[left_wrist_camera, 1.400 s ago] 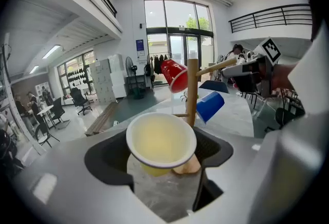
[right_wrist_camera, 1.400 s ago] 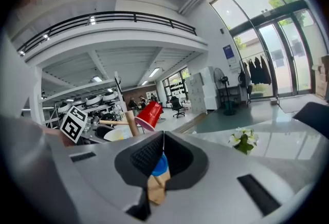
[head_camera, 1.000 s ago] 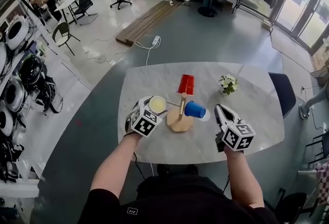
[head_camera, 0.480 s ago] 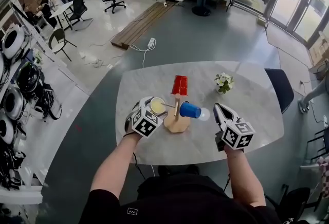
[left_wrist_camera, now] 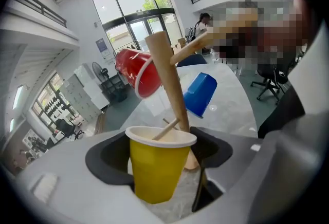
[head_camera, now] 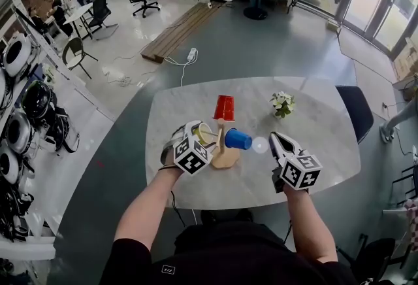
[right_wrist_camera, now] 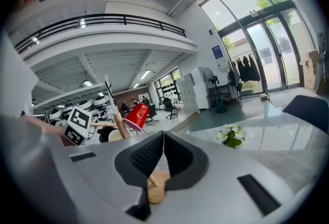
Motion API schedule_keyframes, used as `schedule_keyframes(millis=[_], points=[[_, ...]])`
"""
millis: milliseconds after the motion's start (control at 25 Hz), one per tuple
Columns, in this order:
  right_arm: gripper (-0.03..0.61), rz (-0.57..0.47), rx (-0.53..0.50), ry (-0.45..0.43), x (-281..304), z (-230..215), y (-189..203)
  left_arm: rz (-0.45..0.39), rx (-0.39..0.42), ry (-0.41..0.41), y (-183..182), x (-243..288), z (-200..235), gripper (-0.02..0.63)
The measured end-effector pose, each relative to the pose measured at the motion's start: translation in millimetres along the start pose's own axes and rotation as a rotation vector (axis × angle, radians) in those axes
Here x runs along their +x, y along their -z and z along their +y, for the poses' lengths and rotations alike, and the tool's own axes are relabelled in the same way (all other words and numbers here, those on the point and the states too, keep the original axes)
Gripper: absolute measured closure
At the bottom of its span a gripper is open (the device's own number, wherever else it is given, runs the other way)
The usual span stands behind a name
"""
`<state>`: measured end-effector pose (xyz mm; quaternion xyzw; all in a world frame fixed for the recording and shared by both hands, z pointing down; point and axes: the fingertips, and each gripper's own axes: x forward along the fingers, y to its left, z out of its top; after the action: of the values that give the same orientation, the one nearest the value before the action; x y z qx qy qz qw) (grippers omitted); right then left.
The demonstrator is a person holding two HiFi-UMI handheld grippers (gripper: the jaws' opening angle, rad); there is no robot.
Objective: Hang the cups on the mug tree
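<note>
In the head view, the left gripper (head_camera: 196,141) holds a yellow cup (head_camera: 204,133) against the wooden mug tree (head_camera: 225,154) on the marble tabletop (head_camera: 320,140). The tree carries a red cup (head_camera: 224,108) and a blue cup (head_camera: 237,139). The right gripper (head_camera: 275,141) is near the blue cup, apart from it.

In the left gripper view, the jaws are clamped on the yellow cup, with a peg tip inside its mouth.

In the right gripper view, the jaws are pressed together with nothing between them.

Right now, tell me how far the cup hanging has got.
Done: the red cup and the blue cup hang on pegs of the mug tree. In hand: the left gripper grips the yellow cup at the tree, a peg poking into its mouth. Left: seat that cup and let go. The right gripper is shut and empty.
</note>
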<state>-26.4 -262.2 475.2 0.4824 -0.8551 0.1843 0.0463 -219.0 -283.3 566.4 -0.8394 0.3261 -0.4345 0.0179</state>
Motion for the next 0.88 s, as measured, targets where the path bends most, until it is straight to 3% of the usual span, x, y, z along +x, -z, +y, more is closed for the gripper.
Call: schedule_keyframes(millis=[400, 680, 880], points=[[0.565, 0.002, 0.020, 0.003, -10, -6, 2, 0.029, 0.129, 0.020, -7, 11, -17, 0.255], [0.565, 0.004, 0.038, 0.004, -11, -7, 4, 0.081, 0.307, -0.011, -3, 13, -21, 0.255], [0.565, 0.004, 0.044, -0.002, -12, -4, 8, 0.086, 0.315, -0.015, -4, 14, -23, 0.255]])
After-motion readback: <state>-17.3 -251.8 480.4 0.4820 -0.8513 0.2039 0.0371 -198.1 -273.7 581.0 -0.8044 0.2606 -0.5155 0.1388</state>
